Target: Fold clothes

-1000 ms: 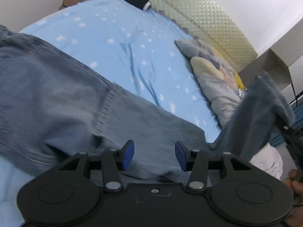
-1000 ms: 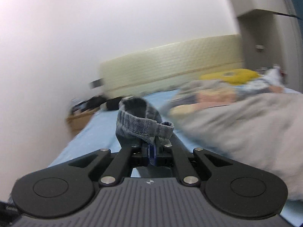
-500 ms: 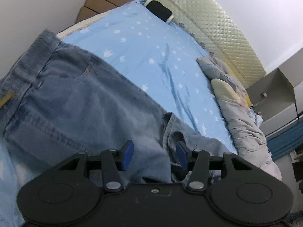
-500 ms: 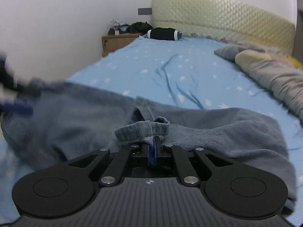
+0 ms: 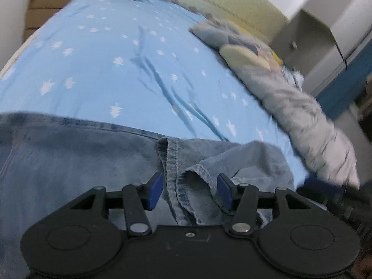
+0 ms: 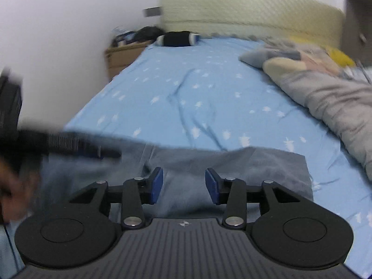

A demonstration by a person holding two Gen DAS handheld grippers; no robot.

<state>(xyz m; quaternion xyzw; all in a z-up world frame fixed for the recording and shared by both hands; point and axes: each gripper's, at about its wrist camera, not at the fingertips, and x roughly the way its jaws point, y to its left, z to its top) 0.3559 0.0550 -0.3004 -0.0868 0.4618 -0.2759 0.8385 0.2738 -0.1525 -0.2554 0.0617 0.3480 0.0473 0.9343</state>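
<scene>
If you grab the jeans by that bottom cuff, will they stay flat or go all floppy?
Probably floppy: the jeans already lie rumpled on the bed sheet, and the cuff curls over itself. They likely drag rather than slide, since denim looks thick and heavy.

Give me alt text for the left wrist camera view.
The left gripper hangs open over jeans lying on a blue star-print sheet, with a hemmed leg end between its pads. A grey quilt lies along the right.
</scene>
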